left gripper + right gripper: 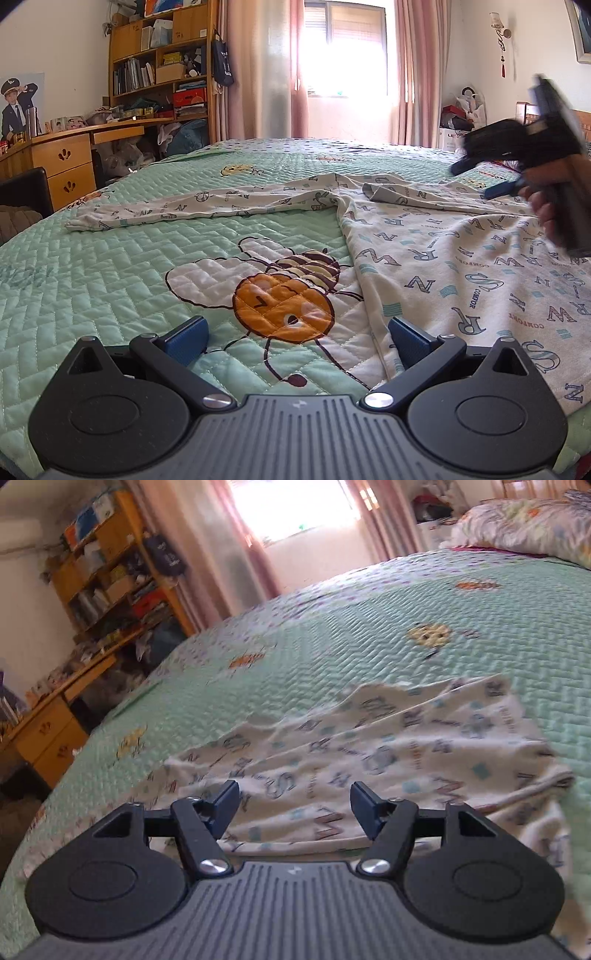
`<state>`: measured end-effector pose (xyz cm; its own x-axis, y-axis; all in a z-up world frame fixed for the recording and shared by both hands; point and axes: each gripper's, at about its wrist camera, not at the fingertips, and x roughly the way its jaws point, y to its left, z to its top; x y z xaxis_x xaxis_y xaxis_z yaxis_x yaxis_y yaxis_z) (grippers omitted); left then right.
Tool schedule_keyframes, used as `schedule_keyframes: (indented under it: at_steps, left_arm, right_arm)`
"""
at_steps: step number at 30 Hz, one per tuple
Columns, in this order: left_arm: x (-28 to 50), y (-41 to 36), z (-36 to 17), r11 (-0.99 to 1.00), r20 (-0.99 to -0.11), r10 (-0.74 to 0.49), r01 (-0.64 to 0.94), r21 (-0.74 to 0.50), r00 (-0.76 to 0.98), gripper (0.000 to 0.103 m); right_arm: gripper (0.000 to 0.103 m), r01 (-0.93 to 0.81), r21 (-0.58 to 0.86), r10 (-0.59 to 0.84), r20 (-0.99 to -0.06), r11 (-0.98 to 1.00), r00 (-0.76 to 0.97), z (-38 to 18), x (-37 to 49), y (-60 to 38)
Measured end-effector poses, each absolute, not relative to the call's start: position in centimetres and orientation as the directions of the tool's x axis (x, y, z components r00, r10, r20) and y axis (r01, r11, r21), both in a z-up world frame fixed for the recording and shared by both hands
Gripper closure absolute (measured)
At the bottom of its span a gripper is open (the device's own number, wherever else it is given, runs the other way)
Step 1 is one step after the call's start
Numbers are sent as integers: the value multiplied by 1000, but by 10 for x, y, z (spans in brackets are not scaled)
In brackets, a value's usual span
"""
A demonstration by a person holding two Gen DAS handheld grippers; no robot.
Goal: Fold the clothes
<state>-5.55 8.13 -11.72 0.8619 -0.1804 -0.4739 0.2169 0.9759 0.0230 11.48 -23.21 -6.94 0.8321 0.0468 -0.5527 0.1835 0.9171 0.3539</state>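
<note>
A white long-sleeved shirt (461,254) printed with grey letters lies spread on the green quilted bed (110,266), one sleeve (177,212) stretched out to the left. My left gripper (297,341) hovers low over the shirt's near hem corner, open, nothing between its blue pads. At the right edge of the left wrist view a hand holds my right gripper (480,181) above the shirt's far side, blurred. In the right wrist view the right gripper (295,805) is open over a folded-over part of the shirt (388,753), its pads apart from the cloth.
A bee picture (284,295) is stitched into the quilt beside the shirt. A wooden desk and bookshelf (155,74) stand left of the bed, curtains and a window behind it. A pillow (524,520) lies at the bed's far right.
</note>
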Motion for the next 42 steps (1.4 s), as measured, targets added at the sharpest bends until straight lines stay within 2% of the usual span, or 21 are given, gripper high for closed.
schedule_keyframes:
  at_steps: [3,5,8,12,13,16,19,23,29,32,34,39,42]
  left_arm:
    - [-55,82,-117,975,-476,-185,219,18,860,0]
    - [-55,82,-117,975,-477,-186,220,14,859,0]
    - [-55,82,-116,975,-480,-189,221,10,856,0]
    - [-54,83,-115,974,-486,-195,226,7,852,0]
    - [-54,84,-114,974,-487,-197,228,4,851,0]
    - [-53,88,-111,972,-494,-215,233,-26,843,1]
    - [-52,101,-103,965,-502,-261,230,-125,824,1]
    - [-48,147,-84,886,-470,-368,150,-438,802,1]
    - [2,227,-68,694,-405,-357,-51,-718,842,1]
    - [45,258,-73,600,-415,-323,-155,-785,851,1]
    - [72,272,-81,535,-444,-302,-235,-811,844,1]
    - [122,294,-103,337,-437,-276,-340,-878,856,1]
    - [146,297,-107,296,-432,-249,-357,-886,866,1]
  right_arm:
    - [35,100,232,63,-605,968,794,-80,123,-186]
    - [35,40,178,67,-557,983,827,-75,111,-164]
    - [34,50,203,59,-498,978,865,-65,111,-163]
    - [33,25,283,158,-607,959,779,-73,133,-168]
    - [34,19,297,173,-605,955,777,-72,130,-168]
    - [32,32,359,148,-463,933,874,-51,78,-181]
    - [29,135,405,47,-409,904,911,-42,22,-225]
    - [29,320,375,-167,-386,870,907,-42,-56,-299]
    - [29,588,411,-395,-464,697,793,-81,-150,-414]
    - [29,626,556,-397,-487,546,778,-111,-177,-444]
    - [29,576,675,-379,-437,461,816,-124,-188,-459]
    - [25,576,663,-379,-436,478,816,-126,-179,-460]
    - [21,576,655,-375,-438,489,817,-125,-176,-461]
